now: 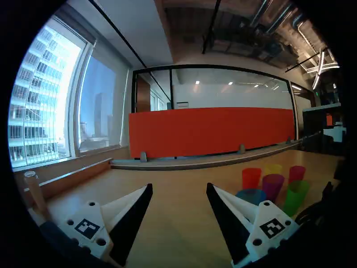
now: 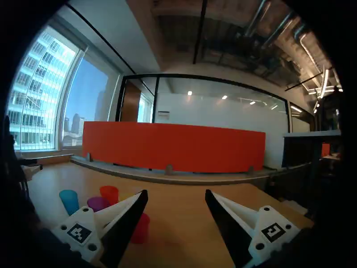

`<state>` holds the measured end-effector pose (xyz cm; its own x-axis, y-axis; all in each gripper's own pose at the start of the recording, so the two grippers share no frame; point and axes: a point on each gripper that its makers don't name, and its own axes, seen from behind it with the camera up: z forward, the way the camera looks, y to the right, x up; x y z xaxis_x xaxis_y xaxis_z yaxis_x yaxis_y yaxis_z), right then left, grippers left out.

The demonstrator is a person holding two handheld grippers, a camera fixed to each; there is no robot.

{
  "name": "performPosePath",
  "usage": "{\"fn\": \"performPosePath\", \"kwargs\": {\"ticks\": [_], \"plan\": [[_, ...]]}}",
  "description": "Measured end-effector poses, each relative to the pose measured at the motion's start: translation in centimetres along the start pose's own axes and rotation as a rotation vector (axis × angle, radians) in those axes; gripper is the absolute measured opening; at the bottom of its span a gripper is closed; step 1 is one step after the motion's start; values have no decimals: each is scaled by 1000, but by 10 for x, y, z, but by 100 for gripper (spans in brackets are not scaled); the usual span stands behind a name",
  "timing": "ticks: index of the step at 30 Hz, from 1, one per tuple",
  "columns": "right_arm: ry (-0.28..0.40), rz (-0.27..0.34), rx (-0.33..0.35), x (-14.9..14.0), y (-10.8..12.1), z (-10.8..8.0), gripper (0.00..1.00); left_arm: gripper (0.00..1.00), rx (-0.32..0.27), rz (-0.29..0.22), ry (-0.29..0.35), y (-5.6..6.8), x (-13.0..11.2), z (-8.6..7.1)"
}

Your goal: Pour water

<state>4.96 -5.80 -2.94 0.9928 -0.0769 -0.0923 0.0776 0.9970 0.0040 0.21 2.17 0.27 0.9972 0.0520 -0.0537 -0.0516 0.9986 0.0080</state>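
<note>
Cups [image 1: 272, 185] | we see them clustered on the smooth wooden bench [image 1: 178, 232], just right of the left claw [image 1: 178, 186], which is spread and holds nothing | right claw [image 2: 176, 193] spread too, cups beside its left finger | tapered, translucent coloured plastic | beyond, an orange partition [image 1: 209, 129]

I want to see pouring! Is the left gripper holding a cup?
No, the left gripper is open and empty; the cups stand on the table beside it.
</note>
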Motion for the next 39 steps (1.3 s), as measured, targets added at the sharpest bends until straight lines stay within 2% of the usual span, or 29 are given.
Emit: {"fn": "performPosePath", "kwargs": {"ticks": [23, 39], "plan": [[-19, -13, 1, 0, -4, 5, 99, 89, -11, -48, -14, -5, -21, 1], [-13, -18, -4, 3, -1, 4, 99, 89, -15, -48, -17, -4, -21, 1]]}}
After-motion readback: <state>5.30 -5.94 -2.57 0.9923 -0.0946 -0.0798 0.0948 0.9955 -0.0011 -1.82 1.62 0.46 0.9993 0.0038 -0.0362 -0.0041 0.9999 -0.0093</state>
